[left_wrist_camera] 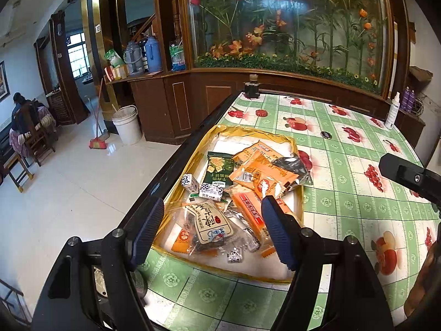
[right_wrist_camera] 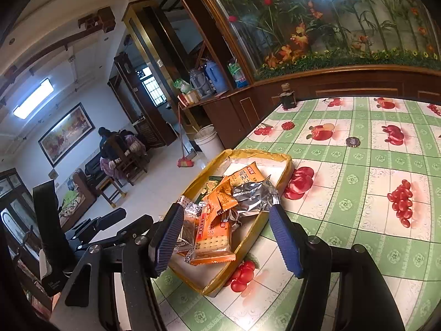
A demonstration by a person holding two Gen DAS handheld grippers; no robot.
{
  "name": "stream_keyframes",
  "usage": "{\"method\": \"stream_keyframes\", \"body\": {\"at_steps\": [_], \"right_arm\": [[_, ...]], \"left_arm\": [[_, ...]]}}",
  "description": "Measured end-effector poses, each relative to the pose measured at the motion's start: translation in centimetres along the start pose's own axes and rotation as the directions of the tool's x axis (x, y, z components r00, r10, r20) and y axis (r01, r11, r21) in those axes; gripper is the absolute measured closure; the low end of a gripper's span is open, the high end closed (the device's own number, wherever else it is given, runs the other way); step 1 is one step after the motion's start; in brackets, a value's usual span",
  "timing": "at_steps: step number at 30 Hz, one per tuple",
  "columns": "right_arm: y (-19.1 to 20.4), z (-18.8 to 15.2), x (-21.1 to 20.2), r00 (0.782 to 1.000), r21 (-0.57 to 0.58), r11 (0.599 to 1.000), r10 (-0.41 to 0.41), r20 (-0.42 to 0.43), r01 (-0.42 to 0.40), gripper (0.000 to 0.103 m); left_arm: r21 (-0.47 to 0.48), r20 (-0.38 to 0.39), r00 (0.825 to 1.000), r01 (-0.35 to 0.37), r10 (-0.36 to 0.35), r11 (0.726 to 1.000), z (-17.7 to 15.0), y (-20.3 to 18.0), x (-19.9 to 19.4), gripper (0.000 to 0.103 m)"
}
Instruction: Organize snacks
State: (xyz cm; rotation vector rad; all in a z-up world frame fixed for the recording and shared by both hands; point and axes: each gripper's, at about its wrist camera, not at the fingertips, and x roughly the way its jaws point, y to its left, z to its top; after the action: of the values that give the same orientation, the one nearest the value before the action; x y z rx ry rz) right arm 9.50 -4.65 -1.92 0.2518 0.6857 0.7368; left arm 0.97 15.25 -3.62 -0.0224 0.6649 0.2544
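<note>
A shallow cardboard tray (left_wrist_camera: 256,131) (right_wrist_camera: 259,153) with a yellow taped rim lies on the green checked fruit tablecloth (left_wrist_camera: 344,193), near the table's left edge. It holds several snacks: orange cracker packets (left_wrist_camera: 259,171) (right_wrist_camera: 212,245), a green packet (left_wrist_camera: 219,169), a silver packet (right_wrist_camera: 253,195), a clear bag with a white label (left_wrist_camera: 204,223) and small blue-and-white sweets (left_wrist_camera: 190,182). My left gripper (left_wrist_camera: 214,201) hovers open over the tray's near end, holding nothing. My right gripper (right_wrist_camera: 226,208) hangs open above the tray's near right side, also holding nothing.
A dark bottle (left_wrist_camera: 252,87) stands at the table's far corner and a white spray bottle (left_wrist_camera: 392,110) at the far right. A red cap (left_wrist_camera: 261,113) and a dark cap (left_wrist_camera: 326,135) lie beyond the tray. On the floor left are a white bucket (left_wrist_camera: 126,124) and a seated person (left_wrist_camera: 22,115).
</note>
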Motion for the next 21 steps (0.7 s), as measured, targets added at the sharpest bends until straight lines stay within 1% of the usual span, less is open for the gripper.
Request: {"method": "stream_keyframes", "body": {"at_steps": [4,6,8,11,14,16,19,21], "right_arm": [[-0.1,-0.3,-1.8,1.0,0.005,1.0,-0.009,0.028,0.009,0.034],[-0.2,-0.4,-2.6,0.999,0.009,1.0,-0.017,0.041,0.016,0.032],[-0.4,-0.6,-3.4,0.998,0.015,1.0,-0.021,0.054,0.02,0.032],[-0.7,-0.8,-4.3,0.998,0.02,0.999,-0.025,0.064,0.024,0.031],[-0.9,-1.1,-5.0,0.997,0.023,1.0,-0.019,0.069,0.017,0.024],[-0.7,-1.3,-5.3,0.998,0.01,1.0,-0.008,0.068,0.008,0.015],[-0.5,-1.7,-5.6,0.997,-0.019,1.0,0.022,0.073,-0.02,0.011],[-0.4,-1.8,-5.7,0.997,-0.038,0.999,0.035,0.071,-0.032,0.011]], "left_arm": [[0.009,0.013,1.0,0.006,-0.006,1.0,-0.1,-0.7,-0.9,0.029],[0.008,0.021,1.0,0.005,-0.006,1.0,-0.1,-1.0,-1.4,0.024],[0.006,0.03,1.0,-0.003,0.003,1.0,-0.2,-1.2,-1.9,0.02],[-0.001,0.043,0.999,-0.017,0.017,1.0,-0.2,-1.4,-2.7,0.019],[-0.013,0.063,0.996,-0.066,0.067,0.998,-0.4,-1.6,-3.5,0.017],[-0.018,0.084,0.993,-0.078,0.08,0.997,-0.5,-1.7,-4.3,0.016],[-0.026,0.089,0.994,-0.067,0.069,0.997,-0.6,-1.7,-5.1,0.015],[-0.029,0.102,0.992,-0.075,0.077,0.997,-0.7,-1.7,-5.5,0.015]]}}
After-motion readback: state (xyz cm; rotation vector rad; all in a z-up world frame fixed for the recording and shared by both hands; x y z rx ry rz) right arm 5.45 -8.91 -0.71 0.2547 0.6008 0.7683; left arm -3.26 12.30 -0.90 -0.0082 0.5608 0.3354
